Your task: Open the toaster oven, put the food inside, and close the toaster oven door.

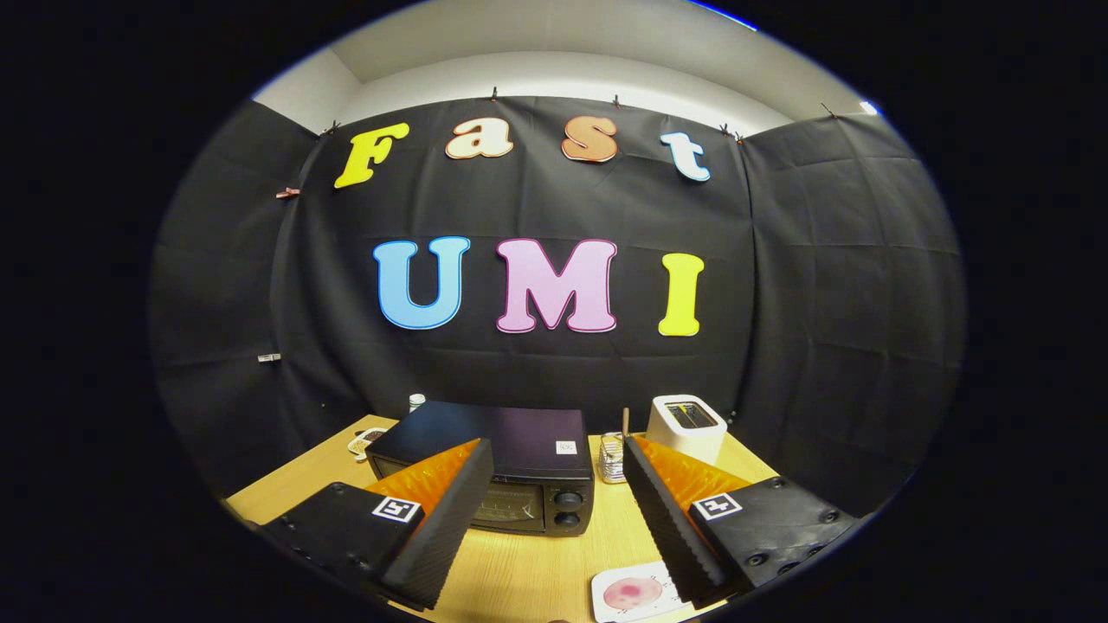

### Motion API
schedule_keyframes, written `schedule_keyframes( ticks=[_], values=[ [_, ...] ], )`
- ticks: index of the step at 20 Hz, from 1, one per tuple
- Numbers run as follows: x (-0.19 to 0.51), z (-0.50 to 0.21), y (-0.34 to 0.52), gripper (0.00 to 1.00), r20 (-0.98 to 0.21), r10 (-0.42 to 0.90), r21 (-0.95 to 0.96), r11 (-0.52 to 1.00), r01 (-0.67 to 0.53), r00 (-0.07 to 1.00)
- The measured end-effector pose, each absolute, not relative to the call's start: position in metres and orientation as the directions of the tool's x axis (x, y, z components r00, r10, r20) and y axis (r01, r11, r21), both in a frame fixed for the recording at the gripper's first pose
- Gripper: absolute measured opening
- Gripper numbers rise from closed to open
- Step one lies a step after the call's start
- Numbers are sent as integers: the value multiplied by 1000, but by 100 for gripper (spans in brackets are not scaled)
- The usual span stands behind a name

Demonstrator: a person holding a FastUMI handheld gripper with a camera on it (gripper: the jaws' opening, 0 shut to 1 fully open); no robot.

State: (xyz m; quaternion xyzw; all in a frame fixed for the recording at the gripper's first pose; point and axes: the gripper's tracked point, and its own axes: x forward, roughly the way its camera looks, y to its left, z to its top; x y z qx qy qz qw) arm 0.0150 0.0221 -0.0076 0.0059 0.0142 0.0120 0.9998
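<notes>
A black toaster oven (511,467) sits on the wooden table (537,562), its door shut, two knobs on its right side. It lies just beyond my fingers, partly behind the left finger (446,510). My gripper (554,459) is open, held above the table, with nothing between the fingers. A white square plate (632,593) carrying a pinkish piece of food (632,594) rests on the table close below, by the right finger (666,510), which covers its right edge.
A white pop-up toaster (688,426) stands at the back right of the table. Between it and the oven is a small wire holder (612,457) with a wooden stick. A small white bottle (416,401) and a pale object (363,443) lie behind the oven's left.
</notes>
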Motion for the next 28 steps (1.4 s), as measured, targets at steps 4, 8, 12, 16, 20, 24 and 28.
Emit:
schedule_keyframes(
  ticks=[4, 8, 12, 16, 20, 24, 28],
  values=[
    [31, -1, 34, 98, -28, 40, 28, 999, -39, 999],
    [45, -1, 49, 98, -29, 37, 25, 999, -37, 999],
    [60, -16, 62, 98, -60, 16, 18, 1000, -15, 998],
    [78, -42, 87, 98, -142, 16, 52, 999, -9, 990],
    [100, -66, 111, 98, -193, 19, 26, 1000, -14, 981],
    [112, -101, 130, 98, -261, 15, 10, 1000, -12, 965],
    [123, -133, 144, 98, -318, 5, -22, 1000, -13, 948]
  ],
)
